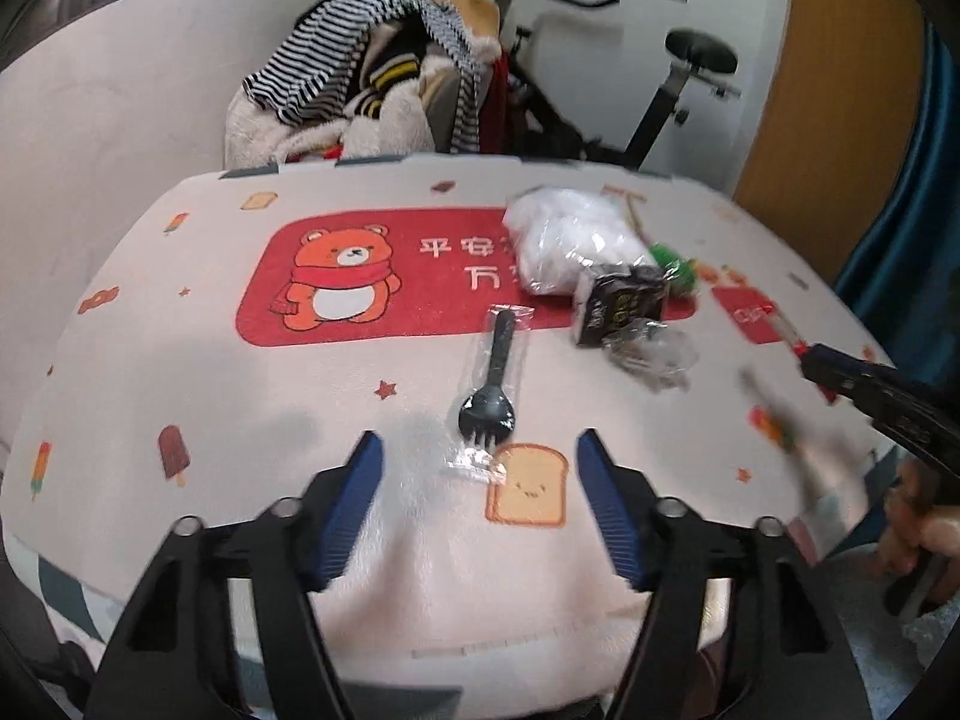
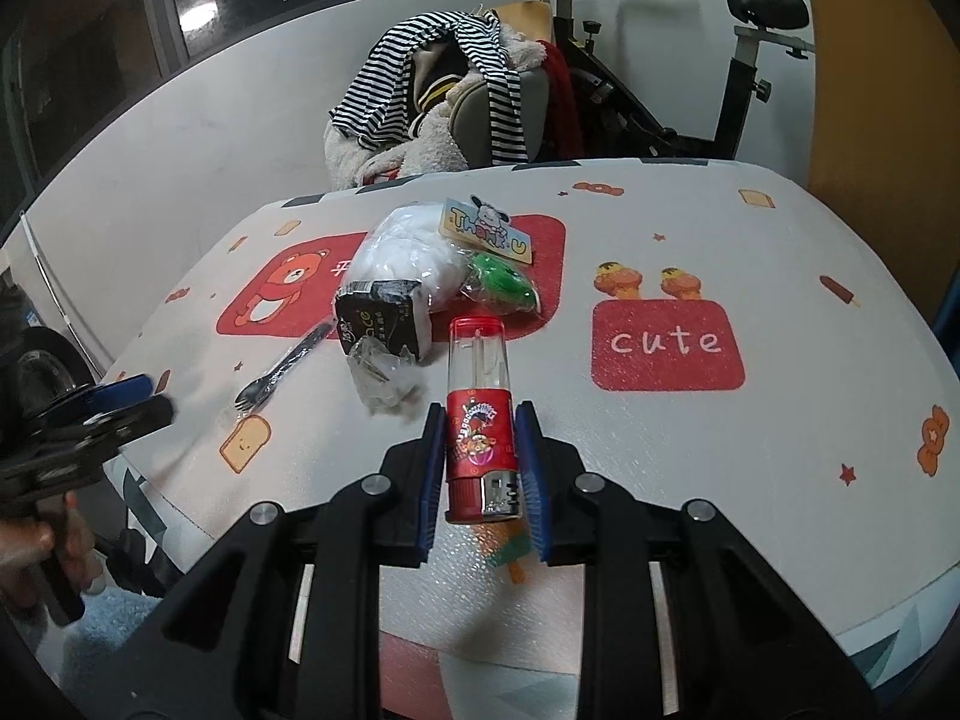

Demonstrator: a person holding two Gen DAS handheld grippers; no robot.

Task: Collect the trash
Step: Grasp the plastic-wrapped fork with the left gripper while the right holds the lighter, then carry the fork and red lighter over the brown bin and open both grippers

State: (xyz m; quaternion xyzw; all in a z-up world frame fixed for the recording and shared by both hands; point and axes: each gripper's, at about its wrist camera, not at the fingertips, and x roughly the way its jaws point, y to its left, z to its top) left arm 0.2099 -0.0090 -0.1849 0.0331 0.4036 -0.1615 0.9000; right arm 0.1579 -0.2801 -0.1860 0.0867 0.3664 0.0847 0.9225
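My right gripper [image 2: 480, 420] is shut on a red lighter [image 2: 480, 438] with a clear end, held above the table's near edge. My left gripper [image 1: 480, 462] is open and empty, just short of a black plastic fork in a clear wrapper [image 1: 495, 378]. The fork also shows in the right wrist view [image 2: 282, 369]. Beyond lie a white plastic bag [image 1: 564, 246], a black packet [image 1: 621, 306] and crumpled clear plastic [image 1: 660, 357]. The right wrist view shows the same bag [image 2: 402, 252], black packet [image 2: 378, 318], clear plastic [image 2: 381, 375], a green wrapper [image 2: 501, 282] and a "Thank U" tag [image 2: 486, 231].
The table [image 2: 780, 240] wears a white cloth with red bear and "cute" patches. Behind it stand a chair heaped with clothes [image 2: 456, 90] and an exercise bike [image 2: 690, 60]. The right gripper appears at the right edge of the left wrist view [image 1: 870, 390].
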